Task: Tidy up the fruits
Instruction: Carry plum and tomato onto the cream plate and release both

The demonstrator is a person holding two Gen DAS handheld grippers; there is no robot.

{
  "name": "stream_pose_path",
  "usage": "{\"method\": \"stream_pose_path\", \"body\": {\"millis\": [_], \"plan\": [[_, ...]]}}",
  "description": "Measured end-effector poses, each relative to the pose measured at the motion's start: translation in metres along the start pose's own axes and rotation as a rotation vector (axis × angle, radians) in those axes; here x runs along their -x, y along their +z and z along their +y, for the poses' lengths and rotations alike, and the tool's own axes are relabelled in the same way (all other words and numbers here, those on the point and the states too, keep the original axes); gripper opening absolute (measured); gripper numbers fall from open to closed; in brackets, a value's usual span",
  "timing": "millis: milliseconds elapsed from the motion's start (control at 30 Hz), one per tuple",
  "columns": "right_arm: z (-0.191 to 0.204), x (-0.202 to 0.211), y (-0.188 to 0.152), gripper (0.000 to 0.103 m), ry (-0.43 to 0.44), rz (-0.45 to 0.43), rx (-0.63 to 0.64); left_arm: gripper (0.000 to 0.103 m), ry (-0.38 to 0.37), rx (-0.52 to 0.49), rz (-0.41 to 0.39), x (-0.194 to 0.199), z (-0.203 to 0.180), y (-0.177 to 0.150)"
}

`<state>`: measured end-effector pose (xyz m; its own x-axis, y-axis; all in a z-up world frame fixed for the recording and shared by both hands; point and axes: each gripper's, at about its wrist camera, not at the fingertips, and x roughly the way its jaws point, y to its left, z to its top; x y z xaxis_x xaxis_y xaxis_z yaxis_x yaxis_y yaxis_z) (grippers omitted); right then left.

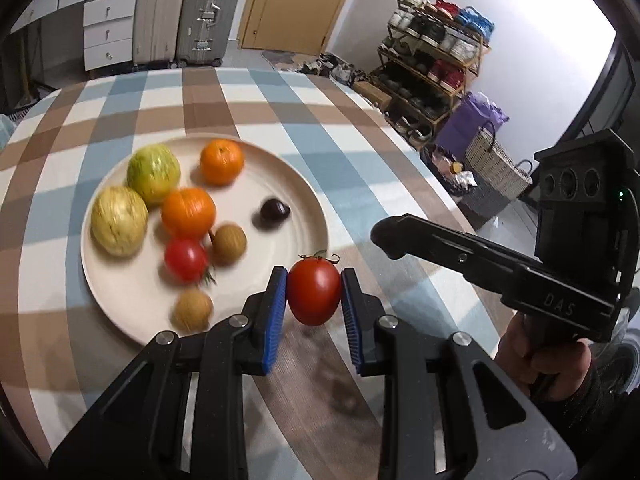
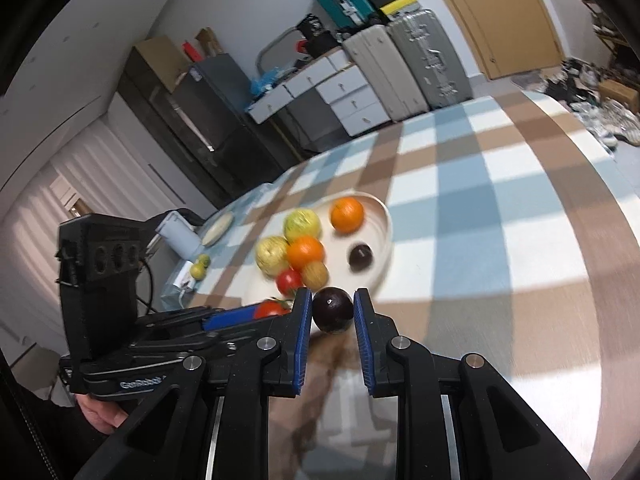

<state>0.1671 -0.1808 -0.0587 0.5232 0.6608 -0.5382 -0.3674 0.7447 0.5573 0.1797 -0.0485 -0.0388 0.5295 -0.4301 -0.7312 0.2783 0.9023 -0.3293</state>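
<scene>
Fruit is being gathered onto the plate [image 1: 304, 196] on the checked tabletop [image 1: 360, 152]: two oranges, two pale green fruits and smaller pieces lie there already. The left gripper [image 1: 314, 292] has its jaws clenched on a red tomato [image 1: 314, 294] just off the rim; the right gripper [image 2: 333, 310] is clamped on a dark fruit [image 2: 333, 309], probably a plum. Carry each low over bare plate, set it down gently, then release so nothing rolls

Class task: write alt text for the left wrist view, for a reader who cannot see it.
The left hand-held gripper grips a red tomato just above a checked tablecloth. Beside it, a round plate holds oranges, yellow-green fruit, a tomato, brown fruit and one dark fruit. The right hand-held gripper reaches in from the right.
</scene>
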Motion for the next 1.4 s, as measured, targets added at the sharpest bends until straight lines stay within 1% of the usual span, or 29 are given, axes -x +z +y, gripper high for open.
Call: {"method": "stream_pose_path", "body": {"millis": [67, 200, 300, 467, 567, 833, 933, 967, 1000, 1067, 1133, 1167, 1233, 1300, 1367, 1400], "plan": [[0.002, -0.008, 0.011, 0.022, 0.007, -0.005, 0.014, 0.024, 0.007, 0.008, -0.013, -0.003, 0.006, 0.011], [0.002, -0.027, 0.032, 0.022, 0.013, 0.001, 0.026, 0.024, 0.022, 0.021, -0.013, -0.014, 0.017, 0.030], [-0.003, -0.046, 0.047, 0.022, 0.027, 0.043, 0.024, 0.024, 0.034, 0.028, -0.012, -0.021, 0.025, 0.042], [-0.010, -0.069, 0.065, 0.022, 0.016, 0.074, 0.032, 0.024, 0.042, 0.036, 0.000, -0.039, 0.039, 0.059], [-0.013, -0.081, 0.070, 0.022, 0.013, 0.085, 0.034, 0.024, 0.032, 0.041, 0.015, -0.050, 0.044, 0.065], [-0.028, -0.103, 0.074, 0.022, -0.009, 0.126, 0.004, 0.024, 0.037, 0.054, 0.030, -0.066, 0.055, 0.072], [-0.032, -0.108, 0.075, 0.022, -0.016, 0.133, -0.014, 0.024, 0.044, 0.063, 0.036, -0.070, 0.056, 0.072], [-0.032, -0.109, 0.076, 0.023, -0.016, 0.133, -0.020, 0.024, 0.058, 0.067, 0.037, -0.070, 0.057, 0.072], [-0.033, -0.110, 0.076, 0.023, -0.019, 0.133, -0.024, 0.024, 0.054, 0.074, 0.037, -0.070, 0.058, 0.072], [-0.033, -0.111, 0.076, 0.030, -0.016, 0.136, -0.033, 0.025, 0.051, 0.078, 0.039, -0.069, 0.058, 0.073], [-0.033, -0.106, 0.076, 0.043, -0.008, 0.128, -0.048, 0.026, 0.066, 0.063, 0.045, -0.066, 0.055, 0.072], [-0.032, -0.102, 0.076, 0.045, 0.001, 0.117, -0.048, 0.026, 0.068, 0.060, 0.042, -0.063, 0.053, 0.071], [-0.027, -0.093, 0.077, 0.047, -0.007, 0.096, -0.038, 0.026, 0.063, 0.056, 0.029, -0.053, 0.049, 0.068], [-0.022, -0.081, 0.078, 0.048, -0.002, 0.070, -0.028, 0.027, 0.078, 0.049, 0.011, -0.043, 0.044, 0.065], [-0.017, -0.069, 0.077, 0.049, -0.008, 0.046, -0.022, 0.032, 0.079, 0.054, -0.015, -0.029, 0.041, 0.061], [-0.015, -0.063, 0.076, 0.051, -0.010, 0.037, -0.020, 0.039, 0.083, 0.056, -0.027, -0.023, 0.039, 0.059]]}}
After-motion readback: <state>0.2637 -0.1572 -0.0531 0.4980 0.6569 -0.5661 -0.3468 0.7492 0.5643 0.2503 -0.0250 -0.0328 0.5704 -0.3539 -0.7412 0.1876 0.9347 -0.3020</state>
